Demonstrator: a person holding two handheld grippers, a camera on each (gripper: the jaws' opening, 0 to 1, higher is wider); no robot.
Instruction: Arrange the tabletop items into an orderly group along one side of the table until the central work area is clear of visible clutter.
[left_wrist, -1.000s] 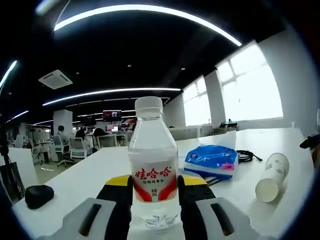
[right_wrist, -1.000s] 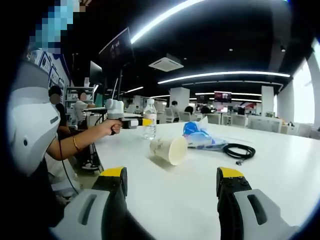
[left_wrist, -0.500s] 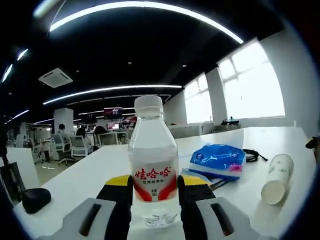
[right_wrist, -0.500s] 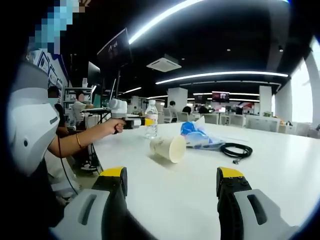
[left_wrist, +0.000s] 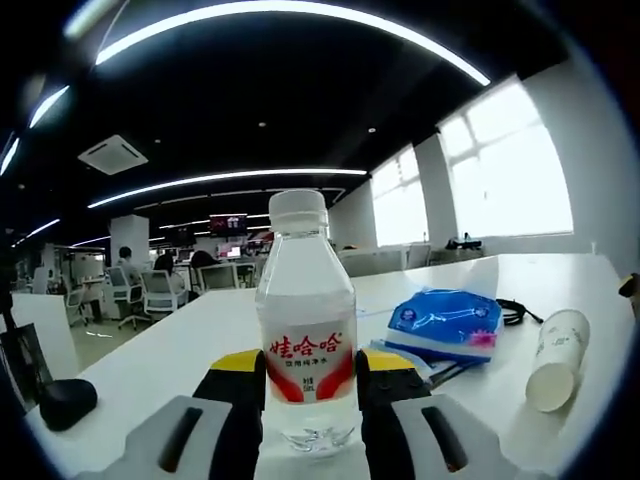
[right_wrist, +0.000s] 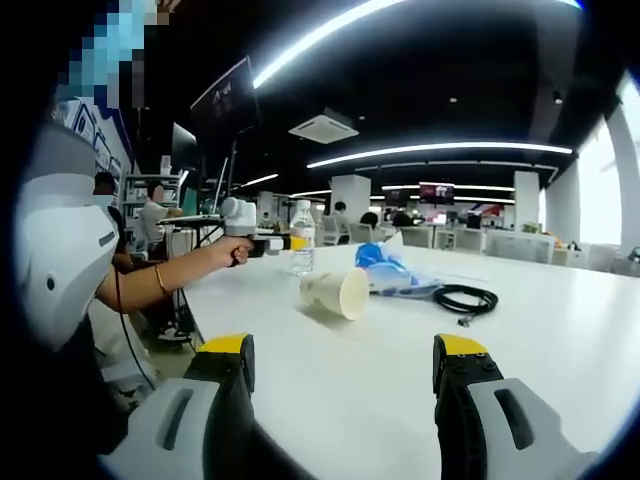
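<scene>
Clear plastic, a white cap and a red label mark the water bottle (left_wrist: 306, 320) that the left tongs (left_wrist: 308, 400) have closed on, their yellow-tipped black jaws pressed against the label from either side; the bottle stands upright with its base at or just over the white worktop (left_wrist: 180, 350), and I cannot tell whether it touches. In the left gripper view a blue tissue pack (left_wrist: 446, 324) lies just right of the bottle, a black cable (left_wrist: 515, 311) coils behind the pack, and a white paper cup (left_wrist: 558, 347) lies on its side further right, mouth toward the camera. A small black object (left_wrist: 66, 402) sits apart near the worktop's left edge. In the right gripper view the right tongs (right_wrist: 342, 385) are spread wide with nothing between the jaws, hovering low over the bare near part of the worktop (right_wrist: 400, 360). Beyond them the paper cup (right_wrist: 336, 292) lies tipped over near the middle, the tissue pack (right_wrist: 385, 273) just behind it and the cable (right_wrist: 462, 298) to its right. Further back on the left, the person's hand (right_wrist: 226, 251) grips the left tongs (right_wrist: 290, 243), which clasp the upright bottle (right_wrist: 300, 238) near the worktop's far edge.
</scene>
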